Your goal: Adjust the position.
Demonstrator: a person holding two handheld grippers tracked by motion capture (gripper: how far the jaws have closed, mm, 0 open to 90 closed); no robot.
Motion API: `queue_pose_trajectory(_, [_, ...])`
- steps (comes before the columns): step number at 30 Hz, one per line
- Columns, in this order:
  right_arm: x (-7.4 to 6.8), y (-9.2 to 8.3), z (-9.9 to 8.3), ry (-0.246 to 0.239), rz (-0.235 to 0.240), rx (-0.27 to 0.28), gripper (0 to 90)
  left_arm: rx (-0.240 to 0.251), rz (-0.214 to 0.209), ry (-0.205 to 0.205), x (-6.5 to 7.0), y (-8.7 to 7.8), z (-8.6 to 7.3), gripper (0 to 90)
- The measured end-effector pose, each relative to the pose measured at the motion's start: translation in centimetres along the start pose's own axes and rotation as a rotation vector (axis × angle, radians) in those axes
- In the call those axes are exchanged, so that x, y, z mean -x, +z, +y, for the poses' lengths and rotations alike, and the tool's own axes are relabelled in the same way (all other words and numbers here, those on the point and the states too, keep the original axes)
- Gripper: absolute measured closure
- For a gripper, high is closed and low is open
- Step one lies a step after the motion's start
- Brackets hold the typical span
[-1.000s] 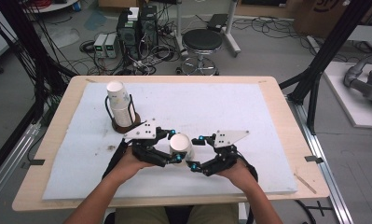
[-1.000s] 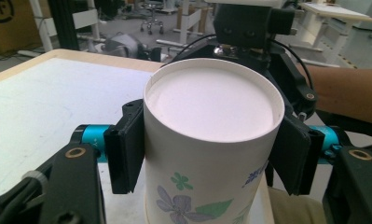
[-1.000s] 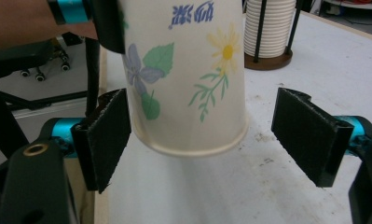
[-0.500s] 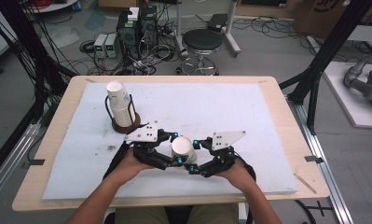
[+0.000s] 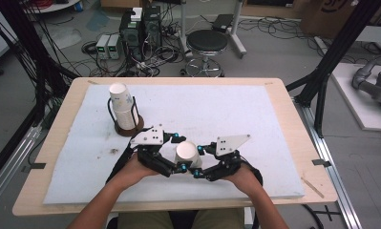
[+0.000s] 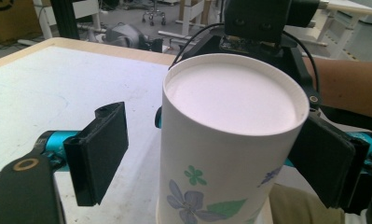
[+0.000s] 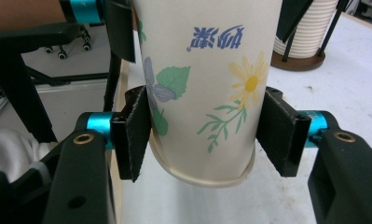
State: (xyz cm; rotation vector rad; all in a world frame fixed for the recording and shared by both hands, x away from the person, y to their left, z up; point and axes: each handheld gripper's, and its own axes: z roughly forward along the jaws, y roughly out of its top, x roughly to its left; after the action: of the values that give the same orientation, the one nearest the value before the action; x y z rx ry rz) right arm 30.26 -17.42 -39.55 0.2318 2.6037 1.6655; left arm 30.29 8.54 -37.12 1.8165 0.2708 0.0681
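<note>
Near the front edge of the white mat, between your two hands, you hold a flowered paper cup upside down, its flat base facing up. Your right gripper has both pads pressed against the cup's sides just above the rim, clamping it, while your left gripper stands spread around the cup's upper part, one pad well clear of the wall and the other close beside it. Far left on the mat, a stack of cups sits in a wire holder on a round wooden base.
</note>
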Motion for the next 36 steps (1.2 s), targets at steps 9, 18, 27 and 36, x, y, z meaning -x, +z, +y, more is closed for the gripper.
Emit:
queue_pose_trajectory(9, [0.5, -0.7, 0.5, -0.019, -0.026, -0.117, 39.9, -0.046, 0.013, 0.006, -0.2, -1.7, 0.6, 15.8])
queue_pose_trajectory(18, [0.9, -1.3, 2.0, -0.078, -0.037, -0.258, 39.7, -0.096, 0.002, 0.004, -0.4, -2.0, 0.9, 15.8])
queue_pose_trajectory(27, [0.7, -0.5, 4.5, -0.171, -0.008, -0.454, 39.7, -0.154, -0.013, 0.017, -0.3, -1.3, 0.9, 17.2])
queue_pose_trajectory(36, [0.3, 0.7, 5.8, -0.214, 0.007, -0.566, 39.2, -0.204, -0.035, 0.034, -0.2, -0.8, 1.0, 21.6])
